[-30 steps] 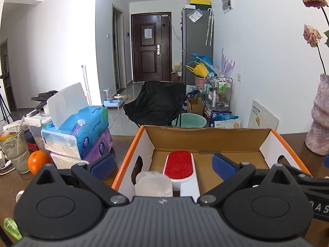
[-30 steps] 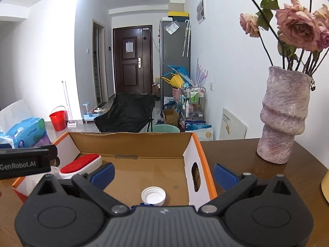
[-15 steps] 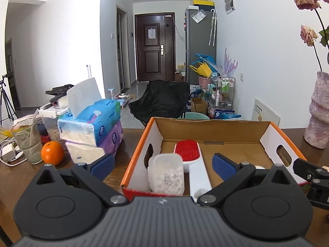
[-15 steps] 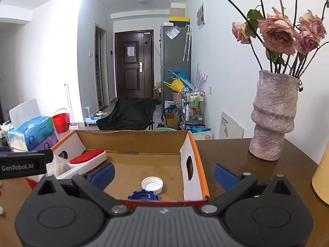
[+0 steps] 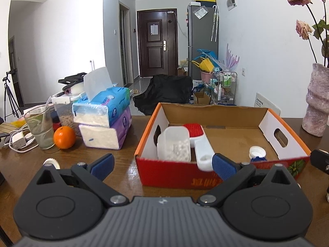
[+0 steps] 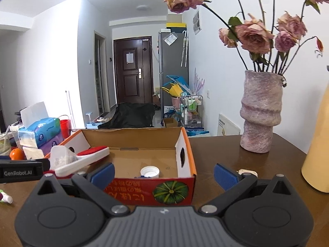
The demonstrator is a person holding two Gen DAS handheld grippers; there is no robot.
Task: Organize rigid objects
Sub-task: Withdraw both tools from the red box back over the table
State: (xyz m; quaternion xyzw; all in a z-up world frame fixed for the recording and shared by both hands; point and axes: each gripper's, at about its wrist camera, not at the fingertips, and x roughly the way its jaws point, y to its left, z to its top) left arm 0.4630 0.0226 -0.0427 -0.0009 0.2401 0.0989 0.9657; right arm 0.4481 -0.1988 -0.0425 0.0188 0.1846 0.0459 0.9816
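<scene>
while both grippers' jaws are spread with nothing held, the white cap [image 5: 50,162] is best approached low by the left gripper [image 5: 162,165].

Both wrist views look level across the table, sharing the cardboard box [image 5: 224,175] [image 6: 152,189] close ahead.

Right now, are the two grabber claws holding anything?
No. The left gripper and the right gripper are both open and empty, in front of the cardboard box. The lint brush lies inside it, untouched.
</scene>
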